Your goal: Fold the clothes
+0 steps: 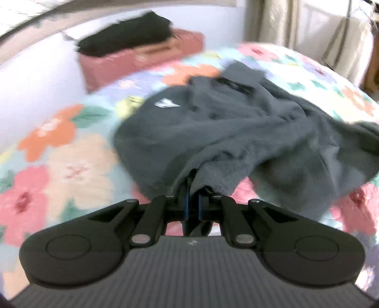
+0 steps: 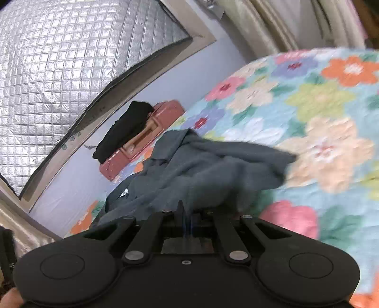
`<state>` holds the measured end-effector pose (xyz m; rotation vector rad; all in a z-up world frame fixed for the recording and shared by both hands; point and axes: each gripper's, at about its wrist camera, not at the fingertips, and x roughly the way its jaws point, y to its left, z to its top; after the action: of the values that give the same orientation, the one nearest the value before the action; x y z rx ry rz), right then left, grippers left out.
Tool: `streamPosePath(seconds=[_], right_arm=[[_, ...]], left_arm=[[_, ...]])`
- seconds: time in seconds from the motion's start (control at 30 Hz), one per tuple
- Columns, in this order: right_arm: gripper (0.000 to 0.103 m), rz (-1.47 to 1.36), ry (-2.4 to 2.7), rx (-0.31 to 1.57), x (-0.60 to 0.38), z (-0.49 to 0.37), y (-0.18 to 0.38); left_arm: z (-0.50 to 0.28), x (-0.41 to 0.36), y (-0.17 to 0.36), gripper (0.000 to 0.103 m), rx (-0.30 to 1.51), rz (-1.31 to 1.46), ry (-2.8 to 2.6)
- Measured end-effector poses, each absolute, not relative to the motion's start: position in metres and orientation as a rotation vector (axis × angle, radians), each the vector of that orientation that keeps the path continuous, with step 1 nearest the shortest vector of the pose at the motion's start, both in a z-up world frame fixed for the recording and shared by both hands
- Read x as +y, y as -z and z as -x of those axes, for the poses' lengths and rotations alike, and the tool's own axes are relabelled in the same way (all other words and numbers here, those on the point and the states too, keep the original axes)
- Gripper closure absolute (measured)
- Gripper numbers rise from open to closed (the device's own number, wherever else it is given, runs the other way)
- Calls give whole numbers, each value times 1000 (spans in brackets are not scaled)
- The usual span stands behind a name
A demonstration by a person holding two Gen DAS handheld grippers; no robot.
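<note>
A dark grey fleece garment (image 1: 236, 123) with a small white logo lies crumpled on a floral bedspread (image 1: 59, 154). My left gripper (image 1: 194, 189) is shut on the garment's near edge, and the cloth bunches up around the blue-lined jaws. In the right wrist view the same grey garment (image 2: 201, 170) stretches away from my right gripper (image 2: 187, 213), whose jaws are shut on another part of its near edge. The picture is blurred in both views.
A reddish-brown suitcase (image 1: 142, 59) with a black folded garment (image 1: 125, 35) on top stands at the bed's far side against a pale wall. A quilted silver window cover (image 2: 59, 59) and beige curtains (image 2: 260, 21) are behind. A hand (image 2: 9, 298) shows at the lower left.
</note>
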<state>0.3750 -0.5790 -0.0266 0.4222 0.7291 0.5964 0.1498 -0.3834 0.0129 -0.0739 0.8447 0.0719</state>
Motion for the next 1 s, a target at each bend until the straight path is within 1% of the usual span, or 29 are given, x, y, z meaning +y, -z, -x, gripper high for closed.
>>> streamPosePath(seconds=[0.1, 0.3, 0.47, 0.6, 0.7, 0.83, 0.93, 1.0], right_arm=[[97, -381, -564, 703, -593, -366, 11], [98, -347, -601, 656, -587, -357, -1], [99, -438, -905, 791, -577, -345, 0], [99, -319, -860, 805, -566, -338, -1], [99, -355, -832, 777, -571, -344, -5], [99, -464, -908, 699, -587, -344, -18], [98, -497, -901, 755, -591, -350, -13], [98, -503, -849, 797, -589, -357, -2]], left_arm=[[-138, -359, -20, 96, 845, 156, -129], [-121, -328, -31, 96, 793, 201, -202], [-105, -314, -45, 96, 722, 105, -306], [-98, -300, -33, 96, 743, 119, -316], [-92, -295, -30, 96, 732, 148, -298], [-85, -303, -36, 96, 653, 101, -251], [-95, -298, -26, 95, 743, 134, -283], [-103, -296, -13, 92, 824, 79, -307]])
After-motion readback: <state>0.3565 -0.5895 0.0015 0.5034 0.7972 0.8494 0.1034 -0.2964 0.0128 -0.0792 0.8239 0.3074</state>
